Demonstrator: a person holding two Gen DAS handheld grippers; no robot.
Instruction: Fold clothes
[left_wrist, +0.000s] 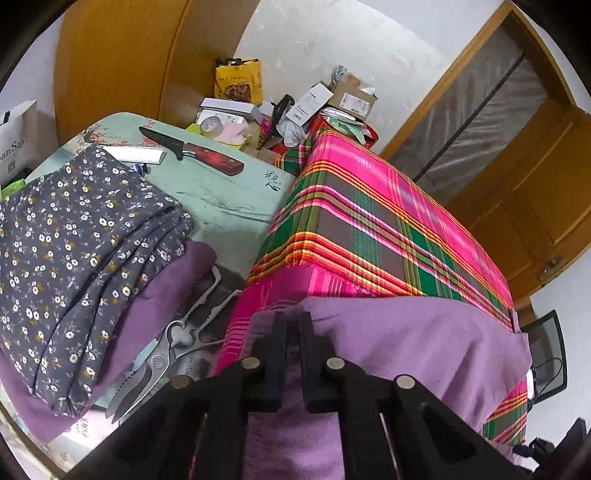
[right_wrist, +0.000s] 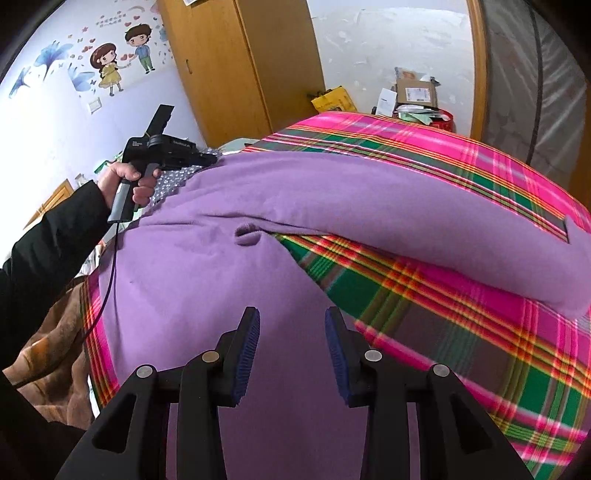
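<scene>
Gripping status, left gripper (left_wrist: 293, 325): jaws drawn nearly together, with the near-left edge of the purple garment (left_wrist: 406, 343) rising between the pads; the cloth appears pinched, though the contact itself is partly hidden by the fingers.
Left hand (right_wrist: 127, 184): seen from the right wrist view at the far left of the garment, wrapped round the tool's handle, a dark sleeve (right_wrist: 51, 251) behind it and a thin cable hanging below.
Right gripper (right_wrist: 291, 347): jaws about half open, blue ribbed pads apart, hovering over the near part of the purple garment; nothing held between them.
Purple garment, position: spread across the plaid cloth (right_wrist: 443, 314), one long arm-like part running to the right, where its end lies on the plaid; a small pucker sits in the fabric near the middle.
Plaid cloth: pink, green and orange, covers the work surface and hangs over its near-left edge.
Left of the work surface: a folded floral garment (left_wrist: 85, 258) rests on top of a folded purple piece (left_wrist: 162, 295); kitchen shears (left_wrist: 177, 350) lie just beside that stack, towards the plaid.
Far left: a knife with a red handle (left_wrist: 192, 151) lies on a pale green surface (left_wrist: 229, 199).
Far end: cardboard boxes (left_wrist: 347, 96) and a yellow packet (left_wrist: 238, 79) are heaped against the wall.
Surroundings: wooden wardrobe (right_wrist: 236, 62) and cartoon wall stickers (right_wrist: 122, 55) at far left in the right wrist view; a wooden door (left_wrist: 535, 177) at right in the left wrist view.
</scene>
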